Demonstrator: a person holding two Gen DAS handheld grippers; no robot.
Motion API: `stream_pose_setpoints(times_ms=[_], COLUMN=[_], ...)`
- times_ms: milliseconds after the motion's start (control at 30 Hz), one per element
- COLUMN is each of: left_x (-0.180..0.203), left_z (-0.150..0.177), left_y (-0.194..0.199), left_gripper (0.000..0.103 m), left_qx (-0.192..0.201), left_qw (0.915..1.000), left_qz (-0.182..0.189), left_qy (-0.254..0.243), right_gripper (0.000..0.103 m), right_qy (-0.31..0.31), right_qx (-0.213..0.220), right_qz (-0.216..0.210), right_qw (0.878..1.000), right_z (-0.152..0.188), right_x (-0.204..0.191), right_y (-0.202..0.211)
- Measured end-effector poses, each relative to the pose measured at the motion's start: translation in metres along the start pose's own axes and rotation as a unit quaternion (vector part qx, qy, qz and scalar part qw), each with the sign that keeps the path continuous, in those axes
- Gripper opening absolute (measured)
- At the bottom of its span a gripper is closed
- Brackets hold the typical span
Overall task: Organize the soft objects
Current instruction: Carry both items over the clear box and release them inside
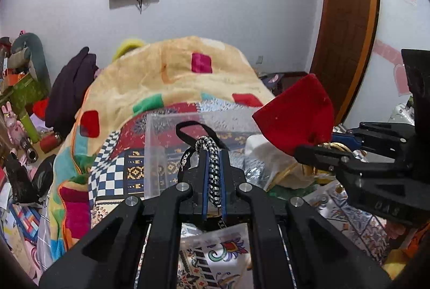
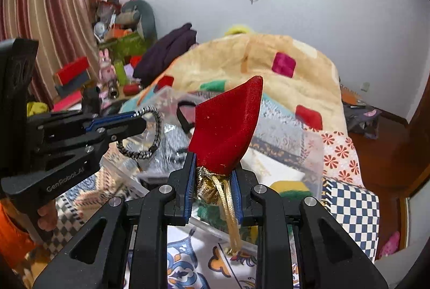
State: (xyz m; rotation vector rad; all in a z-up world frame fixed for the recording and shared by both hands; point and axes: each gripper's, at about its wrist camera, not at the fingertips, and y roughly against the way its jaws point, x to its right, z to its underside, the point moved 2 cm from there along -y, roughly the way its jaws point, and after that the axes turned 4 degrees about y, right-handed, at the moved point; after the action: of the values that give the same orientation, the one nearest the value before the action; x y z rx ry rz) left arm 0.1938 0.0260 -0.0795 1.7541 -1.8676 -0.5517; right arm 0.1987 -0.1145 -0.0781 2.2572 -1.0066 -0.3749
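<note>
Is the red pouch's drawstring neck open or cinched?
Cinched: the red pouch bunches into gold trim where the right claw grips it.

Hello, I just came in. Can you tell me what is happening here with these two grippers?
A person is sorting soft items over a cluttered bed. The left gripper is shut on a black-and-white braided cord loop. The right gripper is shut on the gold-tied neck of a red velvet pouch. Both are held above a clear plastic box.
</note>
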Motion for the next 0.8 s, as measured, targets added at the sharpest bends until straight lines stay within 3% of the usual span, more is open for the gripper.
stream_pose_setpoints(times_ms=[200,267,367,433,500,600,800], left_x=[-0.005,-0.006,-0.009,-0.010,-0.010,-0.011,-0.013], left_z=[0.009,0.010,0.011,0.012,0.012,0.012,0.007], left_y=[-0.020,-0.019,-0.017,-0.013,-0.007,0.001,0.024], left_gripper=[0.006,0.010,0.025,0.040,0.049,0.054,0.056], left_qx=[-0.028,-0.031,-0.034,-0.033,-0.028,-0.023,-0.002], left_qw=[0.9996,0.9995,0.9993,0.9993,0.9994,0.9996,0.9998], left_qz=[-0.001,0.001,0.011,0.009,0.010,0.010,0.004], left_qy=[0.007,0.008,0.014,0.015,0.015,0.013,0.019], right_gripper=[0.026,0.039,0.058,0.060,0.062,0.071,0.071], right_qy=[0.017,0.021,0.023,0.025,0.024,0.019,0.012], right_qx=[-0.017,-0.019,-0.011,-0.004,0.000,0.012,0.035], right_qz=[0.017,0.023,0.033,0.035,0.034,0.035,0.038], right_qw=[1.000,0.999,0.999,0.999,0.999,0.999,0.999], right_z=[0.004,0.003,0.001,0.000,-0.002,-0.005,-0.010], right_x=[-0.002,-0.002,-0.003,-0.003,-0.003,0.000,0.000], right_y=[-0.011,-0.011,-0.007,-0.003,0.002,0.011,0.031])
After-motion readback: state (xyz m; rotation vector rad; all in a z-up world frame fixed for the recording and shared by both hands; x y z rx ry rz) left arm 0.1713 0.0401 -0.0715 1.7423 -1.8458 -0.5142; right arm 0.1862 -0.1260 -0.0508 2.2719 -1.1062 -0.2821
